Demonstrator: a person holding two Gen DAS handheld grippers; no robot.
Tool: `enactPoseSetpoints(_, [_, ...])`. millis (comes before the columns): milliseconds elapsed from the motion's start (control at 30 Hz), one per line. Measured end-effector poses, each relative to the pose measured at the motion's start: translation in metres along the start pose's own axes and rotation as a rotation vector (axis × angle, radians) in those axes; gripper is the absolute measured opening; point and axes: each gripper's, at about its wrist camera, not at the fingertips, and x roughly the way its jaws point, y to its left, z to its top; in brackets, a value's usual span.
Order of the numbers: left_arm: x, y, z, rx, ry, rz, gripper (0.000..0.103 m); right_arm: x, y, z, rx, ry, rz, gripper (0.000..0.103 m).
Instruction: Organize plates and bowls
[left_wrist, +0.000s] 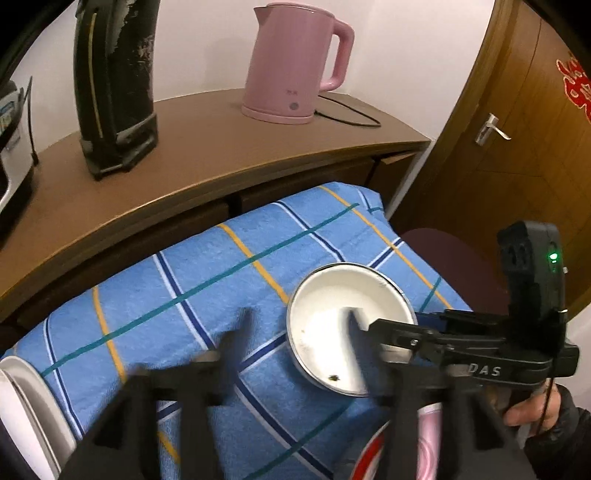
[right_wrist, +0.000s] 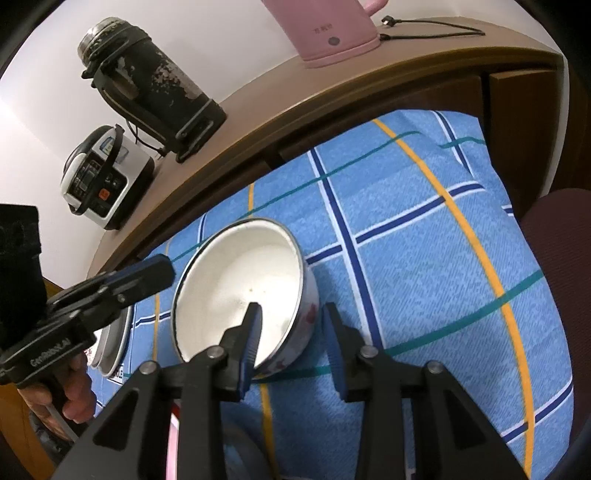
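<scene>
The right gripper (right_wrist: 291, 341) is straddling the white bowl's (right_wrist: 240, 280) near wall, jaws slack. The left gripper (left_wrist: 295, 339) is standing wide, holding nothing. It should be backing straight off.

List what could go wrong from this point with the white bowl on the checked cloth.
The right gripper straddles the bowl's near wall with its jaws apart; pulling back carelessly could catch the rim and tip the bowl. The blue checked cloth looks soft and padded, so the bowl may rock or slide. The left gripper sits close beside the bowl and could knock it.
</scene>
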Motion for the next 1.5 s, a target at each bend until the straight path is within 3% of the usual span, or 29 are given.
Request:
enactPoseSetpoints(333, [0.024,0.002,-0.001,-0.042,0.051,0.053,0.069,-0.001,0.004,-0.002,-0.027,-0.004,-0.02,0.035])
enactPoseSetpoints(367, [0.026,0.003,-0.002,-0.047,0.054,0.056,0.062,-0.001,0.005,-0.003,-0.032,-0.007,-0.024,0.035])
enactPoseSetpoints(400, [0.03,0.003,-0.002,-0.051,0.065,0.054,0.046,-0.001,0.004,-0.002,-0.034,-0.007,-0.025,0.035])
enactPoseSetpoints(467, [0.038,0.006,-0.004,-0.072,0.096,0.04,0.025,0.0,0.004,-0.002,-0.035,-0.006,-0.024,0.035])
enactPoseSetpoints(567, [0.042,0.008,-0.006,-0.096,0.103,0.032,0.024,0.002,0.005,-0.002,-0.033,-0.003,-0.024,0.034])
enactPoseSetpoints(800, [0.041,-0.001,-0.007,-0.072,0.088,0.074,0.01,0.002,0.008,-0.002,-0.05,-0.009,-0.041,0.031])
enactPoseSetpoints(1167, [0.033,-0.004,-0.004,-0.077,0.07,0.112,0.008,0.004,0.008,-0.001,-0.049,0.001,-0.044,0.02])
enactPoseSetpoints(1500, [0.011,-0.011,0.0,-0.072,0.023,0.131,0.008,-0.009,0.019,0.001,-0.068,-0.027,-0.043,0.018])
